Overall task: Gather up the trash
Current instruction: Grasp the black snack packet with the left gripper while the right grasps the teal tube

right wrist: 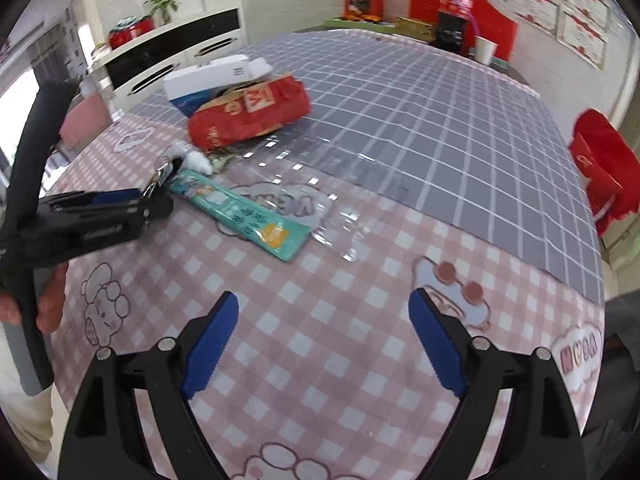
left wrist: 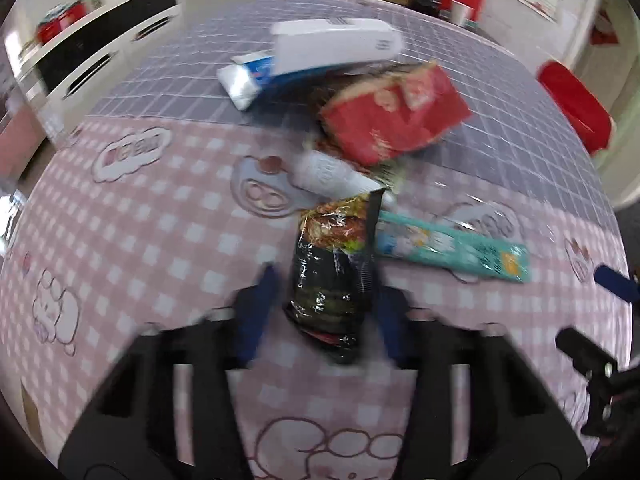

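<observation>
Dark wrapper (left wrist: pixel 336 280): crinkled black foil snack packet, lying lengthwise between the blue pads of the left gripper; near end low in the left wrist view, far end toward the heap of trash.
Left gripper (left wrist: pixel 324 312): pads drawn in on both sides of the dark wrapper; blur hides whether they press on it. Seen from the right wrist view (right wrist: pixel 160 196) as a black frame held in a hand (right wrist: pixel 44 304) at the left edge, tips at the near end of the heap.
Teal packet (left wrist: pixel 452 250): long, flat, printed; lies just beside the dark wrapper, to its right.
White tube (left wrist: pixel 332 172): small, just beyond the dark wrapper's far end, partly under the red bag.
Red bag (left wrist: pixel 394 116): crumpled, behind the white tube, middle of the heap.
White box (left wrist: pixel 336 46): at the far end of the heap, resting over a blue-and-white packet (left wrist: pixel 250 78).
Right gripper (right wrist: pixel 324 344): jaws spread wide, nothing between the pads; held above bare cloth, well apart from the heap.
Worktop (right wrist: pixel 400 128): covered with a pink checked cloth with cartoon prints near the cameras, grey checked farther off.
Background: red bag on a chair (right wrist: pixel 604 172) at right; paper cup (right wrist: pixel 485 50) and cola bottle (right wrist: pixel 454 16) at the far edge.
</observation>
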`<state>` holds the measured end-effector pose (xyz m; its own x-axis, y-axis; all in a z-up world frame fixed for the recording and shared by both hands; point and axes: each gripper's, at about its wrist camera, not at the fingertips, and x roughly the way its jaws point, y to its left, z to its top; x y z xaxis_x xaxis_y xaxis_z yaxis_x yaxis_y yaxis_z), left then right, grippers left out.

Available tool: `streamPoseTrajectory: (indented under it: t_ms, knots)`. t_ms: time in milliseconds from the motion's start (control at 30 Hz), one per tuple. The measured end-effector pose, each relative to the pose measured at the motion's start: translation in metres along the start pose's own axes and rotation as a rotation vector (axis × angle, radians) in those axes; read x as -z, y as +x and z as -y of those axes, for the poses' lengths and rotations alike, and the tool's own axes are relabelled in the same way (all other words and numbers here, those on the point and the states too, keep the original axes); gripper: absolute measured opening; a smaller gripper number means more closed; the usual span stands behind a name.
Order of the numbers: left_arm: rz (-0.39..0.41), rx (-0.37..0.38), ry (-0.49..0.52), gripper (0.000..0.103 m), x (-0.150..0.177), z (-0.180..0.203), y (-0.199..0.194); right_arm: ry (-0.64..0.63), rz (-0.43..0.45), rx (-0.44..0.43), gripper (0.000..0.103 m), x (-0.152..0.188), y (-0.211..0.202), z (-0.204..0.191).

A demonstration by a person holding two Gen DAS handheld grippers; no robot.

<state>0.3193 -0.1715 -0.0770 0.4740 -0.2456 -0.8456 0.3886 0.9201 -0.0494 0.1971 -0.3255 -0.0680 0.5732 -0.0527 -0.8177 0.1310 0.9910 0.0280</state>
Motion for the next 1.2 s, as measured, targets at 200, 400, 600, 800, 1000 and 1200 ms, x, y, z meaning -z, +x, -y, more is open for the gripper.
streamPoseTrajectory:
  t_ms: [200,400,600,800,1000,1200]
  knots:
    - [-0.010,0.034,-0.098,0.029,0.017,-0.031,-0.016,-0.123,-0.024,-0.160,0.085,-0.029,0.019,-0.023]
    - [0.000,0.028,-0.166,0.029,0.044,-0.062,-0.037,-0.257,-0.073,-0.213,0.085,-0.058,0.052,-0.059]
    - [0.030,-0.007,-0.241,0.029,0.056,-0.082,-0.055,-0.292,-0.094,-0.155,0.077,-0.071,0.079,-0.076]
    - [0.069,-0.036,-0.211,0.029,0.057,-0.078,-0.065,-0.215,-0.098,-0.113,0.028,-0.068,0.070,-0.078]
    - [0.070,-0.028,-0.200,0.029,0.061,-0.077,-0.066,-0.116,-0.091,-0.142,0.010,-0.064,0.047,-0.075]
    - [0.074,-0.020,-0.187,0.029,0.069,-0.079,-0.073,0.005,-0.134,-0.220,0.009,-0.059,0.040,-0.058]
